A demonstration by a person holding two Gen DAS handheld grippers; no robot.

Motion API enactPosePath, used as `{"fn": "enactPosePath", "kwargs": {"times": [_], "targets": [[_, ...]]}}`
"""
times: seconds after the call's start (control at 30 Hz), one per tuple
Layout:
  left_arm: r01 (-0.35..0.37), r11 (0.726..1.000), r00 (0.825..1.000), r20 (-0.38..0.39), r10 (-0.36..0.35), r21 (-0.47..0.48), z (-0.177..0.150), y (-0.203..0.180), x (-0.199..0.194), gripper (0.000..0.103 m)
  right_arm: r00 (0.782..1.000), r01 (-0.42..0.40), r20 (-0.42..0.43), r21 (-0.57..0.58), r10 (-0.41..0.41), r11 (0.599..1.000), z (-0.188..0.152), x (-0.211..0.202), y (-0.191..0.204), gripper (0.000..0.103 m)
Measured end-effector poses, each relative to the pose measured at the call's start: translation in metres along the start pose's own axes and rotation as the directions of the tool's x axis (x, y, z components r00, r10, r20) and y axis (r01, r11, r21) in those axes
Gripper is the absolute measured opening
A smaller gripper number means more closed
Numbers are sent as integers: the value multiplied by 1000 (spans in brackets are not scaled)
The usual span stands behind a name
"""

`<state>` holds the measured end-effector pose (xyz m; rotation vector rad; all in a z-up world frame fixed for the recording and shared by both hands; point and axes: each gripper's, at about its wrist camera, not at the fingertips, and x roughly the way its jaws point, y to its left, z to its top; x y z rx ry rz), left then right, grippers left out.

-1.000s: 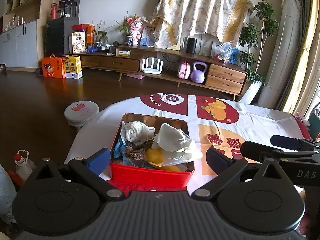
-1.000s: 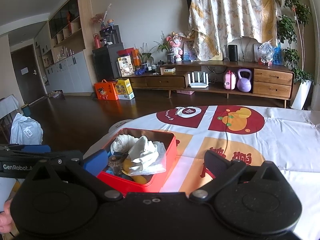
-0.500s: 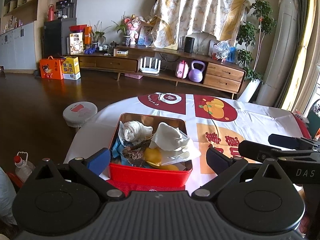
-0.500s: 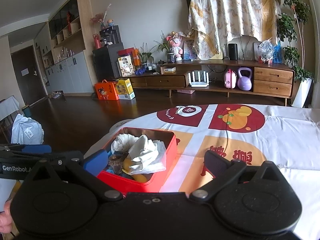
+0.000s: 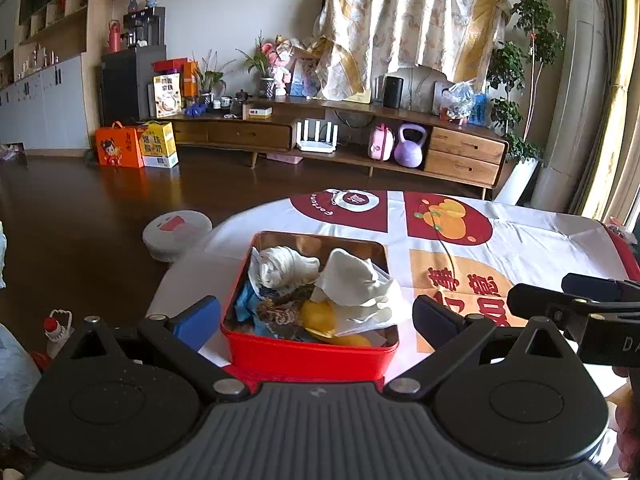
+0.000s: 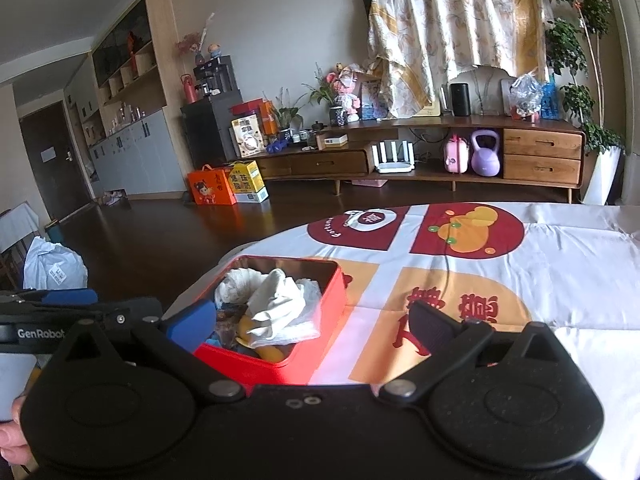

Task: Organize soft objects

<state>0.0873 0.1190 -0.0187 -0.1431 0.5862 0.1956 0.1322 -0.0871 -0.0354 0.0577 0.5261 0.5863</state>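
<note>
The soft objects (image 5: 320, 292), white cloths, a yellow piece and a brownish tangle, lie heaped inside the red tin (image 5: 308, 354) on the cloth-covered surface (image 5: 540, 248), none seen outside it. That fits either gathered items or a pile awaiting sorting. Lower layers are hidden. Left hand-held gripper (image 5: 316, 318) and right hand-held gripper (image 6: 312, 320) both gape, empty.

red tin (image 5: 308, 354) near wall: part hidden | blue cloth (image 5: 245, 304): mostly buried under others
</note>
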Motion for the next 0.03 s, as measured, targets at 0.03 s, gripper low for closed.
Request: {"fn": "enactPosePath", "kwargs": {"times": [0.03], "targets": [[4,1000,1000,-4,-4,2,0,-2,1,103,1000,7,1,7,-7,1000,-1,-1,-3,103]]}}
